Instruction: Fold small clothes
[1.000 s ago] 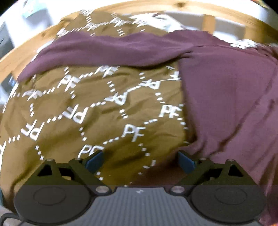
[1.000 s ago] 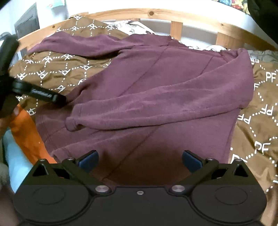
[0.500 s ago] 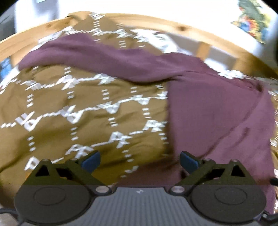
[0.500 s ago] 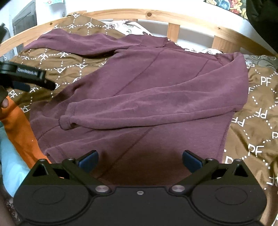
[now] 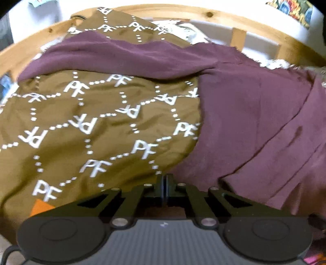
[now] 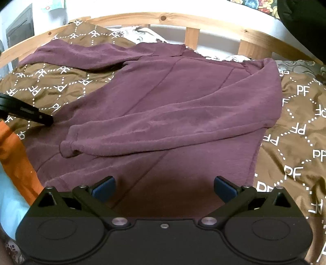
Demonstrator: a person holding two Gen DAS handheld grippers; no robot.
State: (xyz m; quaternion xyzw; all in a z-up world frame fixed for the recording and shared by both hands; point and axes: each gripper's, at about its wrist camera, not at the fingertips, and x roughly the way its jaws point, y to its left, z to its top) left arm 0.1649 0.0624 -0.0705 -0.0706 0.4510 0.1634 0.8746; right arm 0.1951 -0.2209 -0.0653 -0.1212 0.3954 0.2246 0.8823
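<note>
Since the earlier frame, left gripper (image 5: 165, 179) jaws have just been closing; now clenched tight, w/ the pads meeting at the sweater (image 5: 254, 122) side edge where it meets the brown blanket (image 5: 81, 122); whether cloth is pinched, can't tell. Left wrist view: maroon sweater lies at right, one sleeve stretched across the top. Right wrist view: right gripper (image 6: 164, 186) released, fingers wide over the sweater's hem; sweater lies flat on the blanket, other sleeve folded across its body; wooden bed rail (image 6: 163, 19) behind.
</note>
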